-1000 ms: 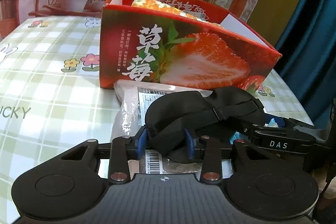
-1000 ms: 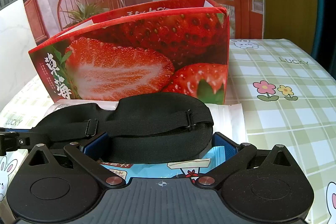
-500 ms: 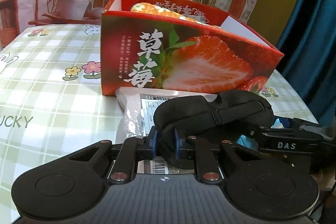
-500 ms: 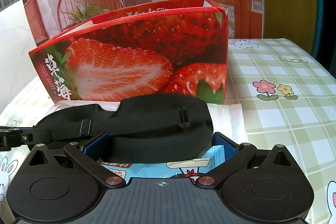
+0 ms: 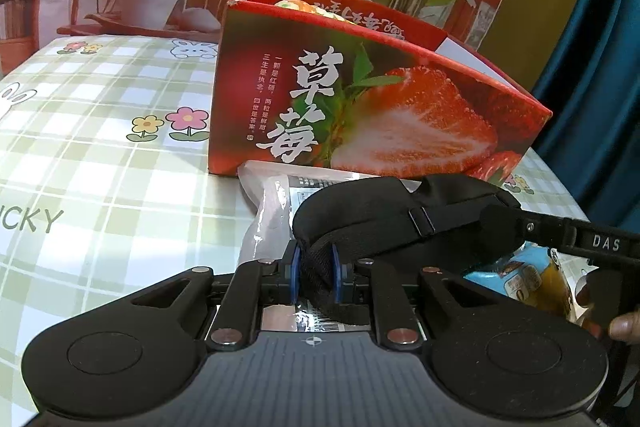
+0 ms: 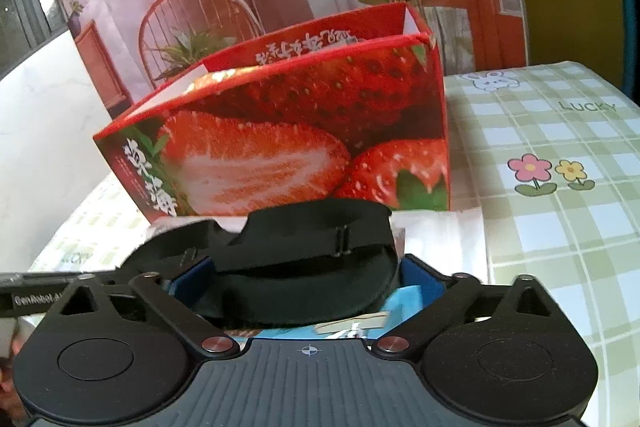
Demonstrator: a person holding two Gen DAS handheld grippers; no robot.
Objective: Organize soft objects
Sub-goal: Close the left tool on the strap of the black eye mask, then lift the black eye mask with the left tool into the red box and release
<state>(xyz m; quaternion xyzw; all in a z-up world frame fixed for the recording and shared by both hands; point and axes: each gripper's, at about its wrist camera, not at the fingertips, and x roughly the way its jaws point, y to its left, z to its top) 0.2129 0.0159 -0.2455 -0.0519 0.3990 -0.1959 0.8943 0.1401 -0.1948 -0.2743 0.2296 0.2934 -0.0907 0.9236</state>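
A black padded eye mask (image 5: 384, 215) with an elastic strap is held between both grippers in front of a red strawberry box (image 5: 360, 107). My left gripper (image 5: 316, 273) is shut on the mask's left end and strap. My right gripper (image 6: 304, 279) has its blue pads (image 6: 416, 275) wide around the mask's (image 6: 312, 267) other end and appears to carry it. The mask hangs a little above a clear plastic packet (image 5: 272, 211) and a blue snack bag (image 6: 352, 323). The box (image 6: 288, 147) is open-topped and holds an orange patterned item (image 5: 304, 7).
The table has a green checked cloth (image 5: 100, 155) with flower and rabbit prints. A white packet (image 6: 440, 239) lies by the box's right corner. A printed backdrop with chair and plants stands behind. A blue curtain (image 5: 600, 67) hangs at the right.
My left gripper closed from wide open onto the mask's left end. Both grippers have lifted the mask off the packets, and the views rose and tilted.
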